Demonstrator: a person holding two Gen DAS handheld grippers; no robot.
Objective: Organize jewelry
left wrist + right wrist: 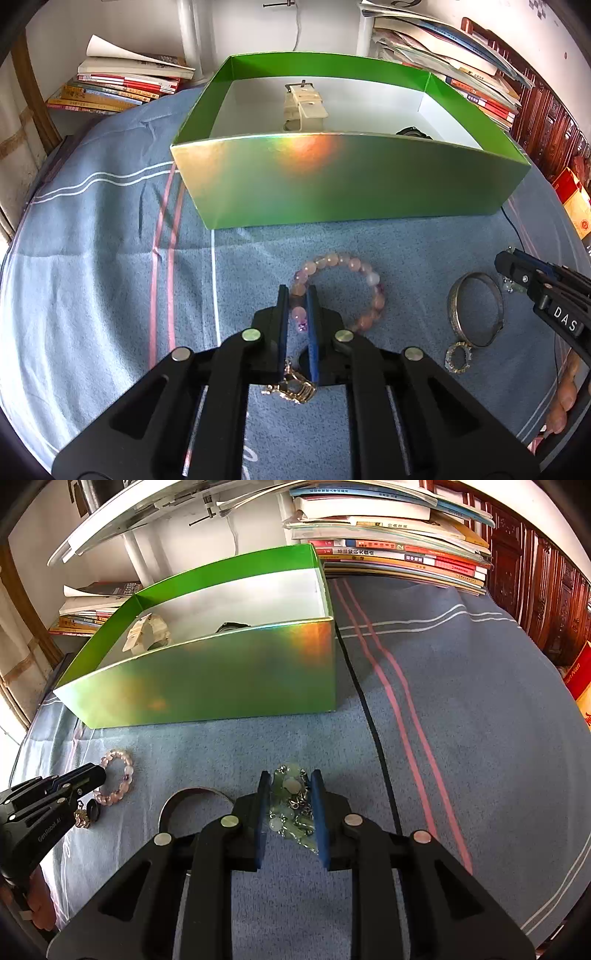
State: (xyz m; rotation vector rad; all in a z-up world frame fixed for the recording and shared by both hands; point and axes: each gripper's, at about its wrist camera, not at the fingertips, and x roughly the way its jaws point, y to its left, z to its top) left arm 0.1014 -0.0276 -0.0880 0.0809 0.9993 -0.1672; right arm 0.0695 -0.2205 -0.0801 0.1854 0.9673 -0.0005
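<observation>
Two grippers low over the blue cloth: left gripper [297, 295] clamped on pink bead bracelet [341, 290]; right gripper [290, 781] straddling green bead jewelry [293, 805] (pad contact unclear). Silver bangle [476, 308] between them. Beyond, green box [332, 177] holding white watch [303, 107].

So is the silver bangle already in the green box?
No, the silver bangle lies on the blue cloth outside the green box.
</observation>
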